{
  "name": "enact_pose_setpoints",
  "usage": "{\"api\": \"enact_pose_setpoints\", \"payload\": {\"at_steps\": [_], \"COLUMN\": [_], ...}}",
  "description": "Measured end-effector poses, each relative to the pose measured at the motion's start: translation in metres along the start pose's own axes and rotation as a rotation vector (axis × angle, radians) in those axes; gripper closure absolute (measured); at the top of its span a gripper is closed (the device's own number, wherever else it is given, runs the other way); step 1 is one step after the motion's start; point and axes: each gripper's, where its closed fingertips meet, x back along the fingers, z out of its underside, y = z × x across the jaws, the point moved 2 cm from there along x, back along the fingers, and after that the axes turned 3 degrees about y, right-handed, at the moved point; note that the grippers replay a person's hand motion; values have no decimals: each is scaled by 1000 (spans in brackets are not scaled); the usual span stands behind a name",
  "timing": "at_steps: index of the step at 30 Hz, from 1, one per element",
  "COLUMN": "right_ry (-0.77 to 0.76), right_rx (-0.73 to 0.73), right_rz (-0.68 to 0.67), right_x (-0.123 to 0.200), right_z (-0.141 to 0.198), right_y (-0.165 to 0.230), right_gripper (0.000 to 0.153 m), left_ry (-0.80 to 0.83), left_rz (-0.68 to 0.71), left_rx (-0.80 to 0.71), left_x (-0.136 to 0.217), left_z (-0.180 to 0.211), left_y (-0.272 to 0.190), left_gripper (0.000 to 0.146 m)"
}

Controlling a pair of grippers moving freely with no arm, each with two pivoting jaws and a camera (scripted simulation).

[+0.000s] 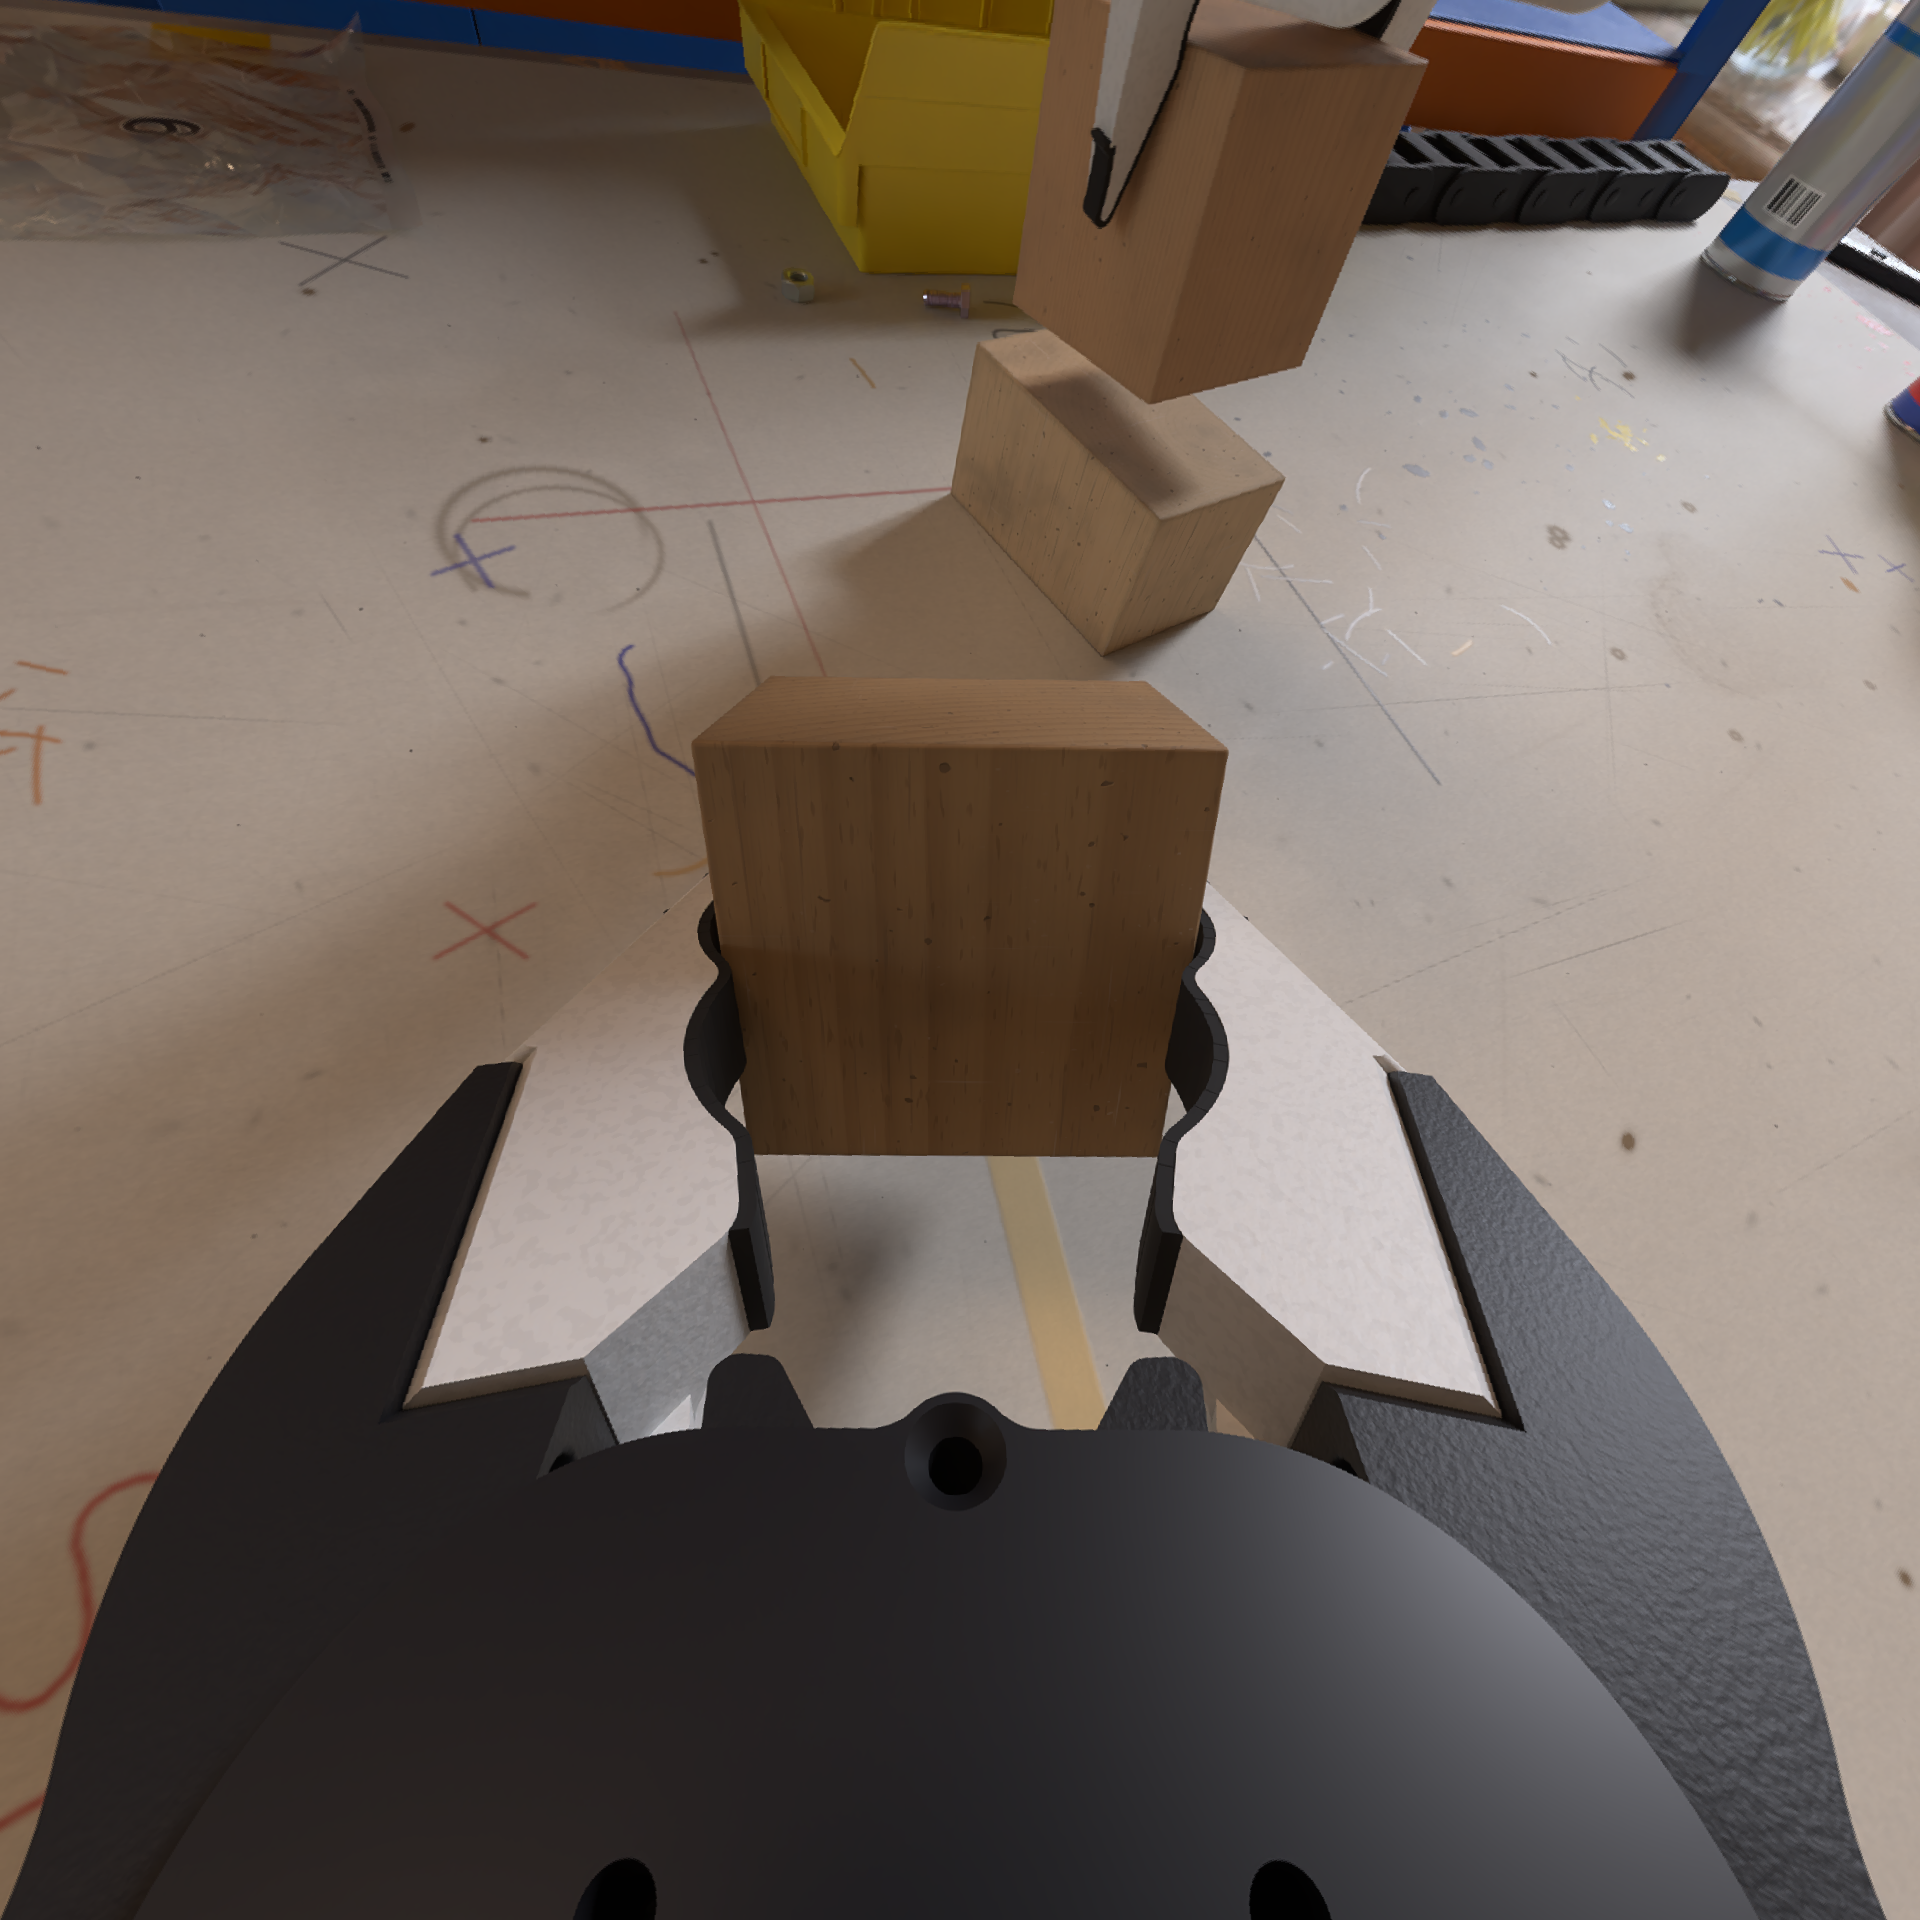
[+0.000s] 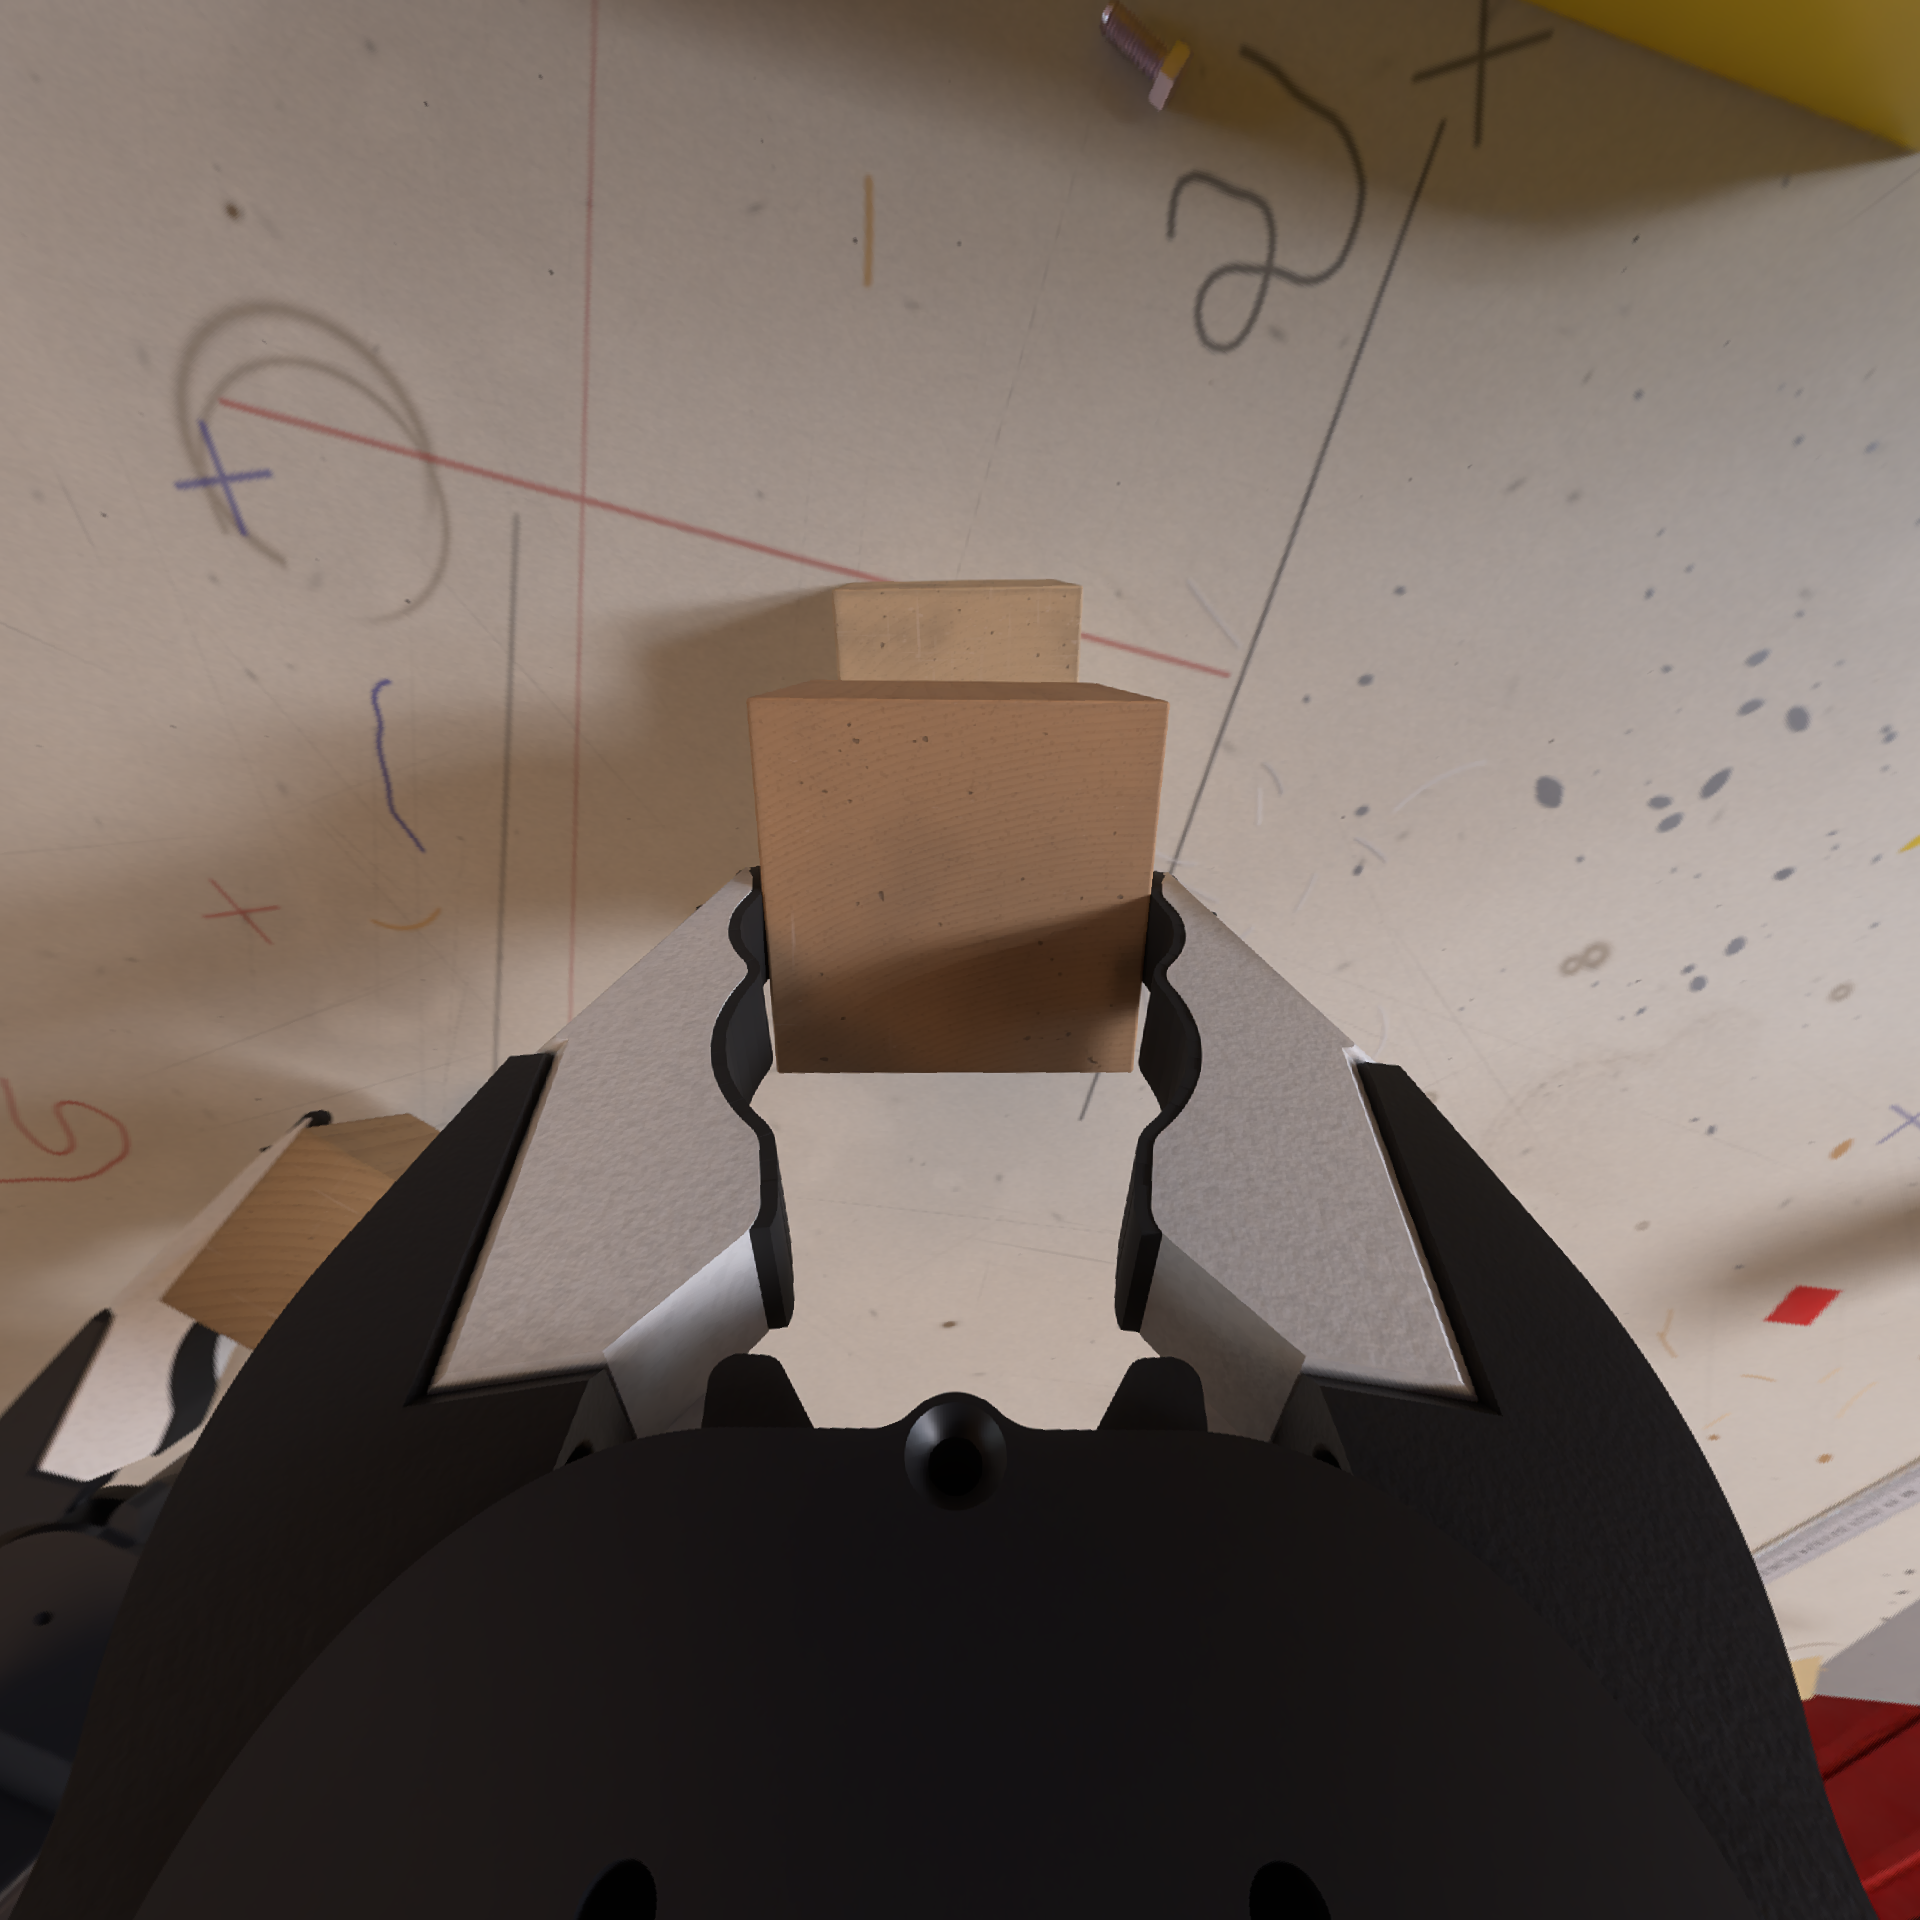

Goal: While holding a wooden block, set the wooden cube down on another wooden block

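Observation:
My left gripper [image 1: 956,935] is shut on a darker wooden block [image 1: 956,914] and holds it above the table. Farther ahead in the left wrist view, the right gripper's finger [image 1: 1127,125] clamps a wooden cube [image 1: 1216,208] that hangs just above a pale wooden block [image 1: 1112,509] lying on the table. In the right wrist view my right gripper [image 2: 954,904] is shut on that cube [image 2: 951,862], looking down. The pale block [image 2: 956,629] shows just beyond the cube's far edge, mostly hidden by it. The left gripper's block [image 2: 291,1226] shows at lower left.
A yellow bin [image 1: 914,135] stands behind the blocks, with a bolt [image 1: 948,299] and a nut [image 1: 797,283] loose beside it. A black cable chain [image 1: 1548,182] and a spray can [image 1: 1808,166] are at the far right. A plastic bag [image 1: 177,125] lies far left.

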Motion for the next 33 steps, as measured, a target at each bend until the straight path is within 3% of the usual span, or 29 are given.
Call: {"api": "enact_pose_setpoints", "payload": {"at_steps": [4,11,17,22,33], "right_ry": [31,-14,-42,-41,-31], "right_rx": [26,-10,-10,-59,-4], "right_rz": [71,-19,57,46,134], "right_x": [-3,-3,-5,-9,-11], "right_z": [4,0,-2,3,4], "right_y": [-7,-2,-7,-7,1], "right_gripper": [81,81,81,81,81], "left_ry": [8,9,8,21,19], "left_rz": [5,7,6,4,10], "left_rx": [5,-4,-12,2,6], "left_x": [-1,-3,-3,-5,-3], "left_z": [0,-1,-3,1,5], "left_y": [1,-3,-5,-1,-1], "left_gripper": [63,63,63,63,63]}}
